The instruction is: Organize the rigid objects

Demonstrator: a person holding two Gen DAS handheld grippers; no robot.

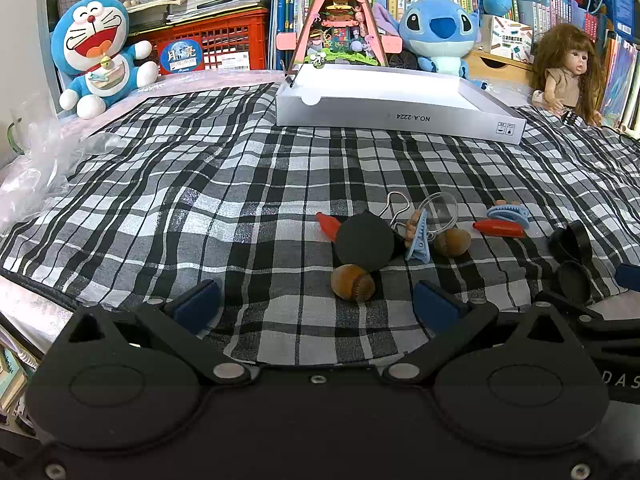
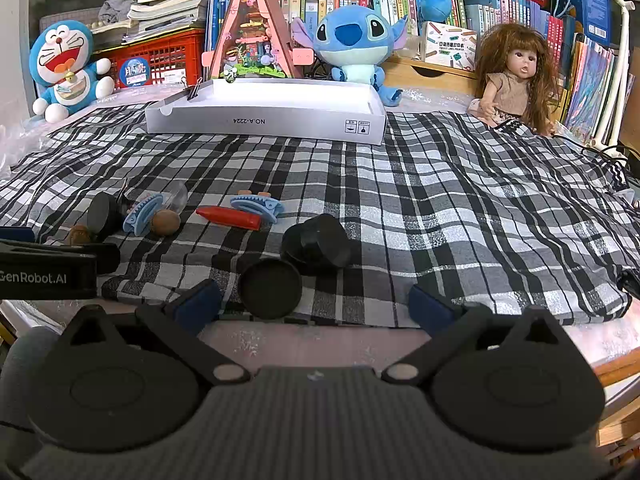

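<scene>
Left gripper (image 1: 316,300) and right gripper (image 2: 314,302): jaws spread wide, empty. Walnut (image 1: 353,282) lay nearest on checked cloth (image 1: 240,184); judged light, hard, rounded, prone to roll: grasp across widest part. Beyond, black disc (image 1: 364,241), blue clips (image 1: 418,236). White box (image 1: 396,114) far back.

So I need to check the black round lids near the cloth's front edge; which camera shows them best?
The right wrist view: the flat black lid lies just ahead of the open right tool, with the stacked black lids behind it, all unobstructed. The left wrist view shows them only at its far right edge, distorted.
</scene>
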